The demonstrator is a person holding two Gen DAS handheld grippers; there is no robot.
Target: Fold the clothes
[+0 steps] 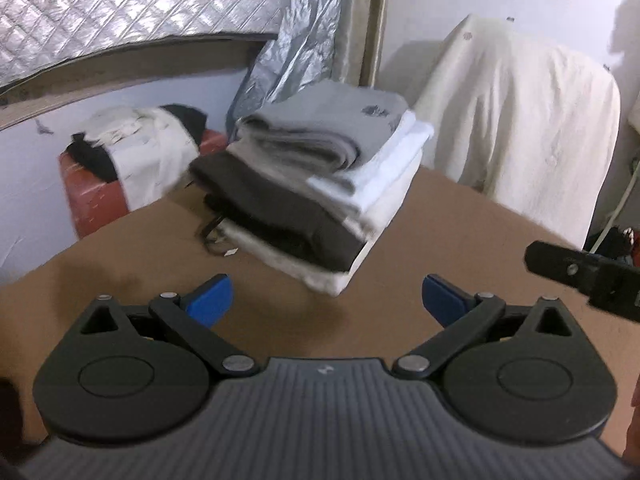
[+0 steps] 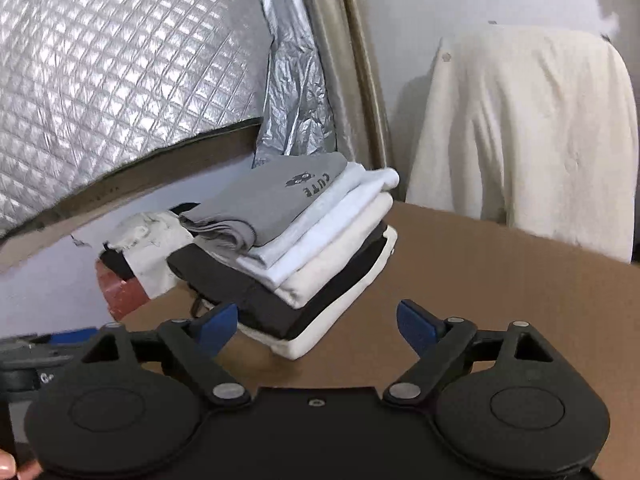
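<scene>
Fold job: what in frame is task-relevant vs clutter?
Job:
stack of folded clothes
unfolded clothes on the red stool
left gripper, open, empty
right gripper, open, empty
brown table

Lying about:
cream cloth draped behind the table
quilted silver sheet

Only readable text: "CUTE" in dark caps on the grey folded top (image 2: pixel 276 200), uppermost on the clothes stack (image 2: pixel 320 264), w/ small dark graphic just beside it. In left wrist view same print is too blurred to read. Small logo on left gripper body: unreadable.
</scene>
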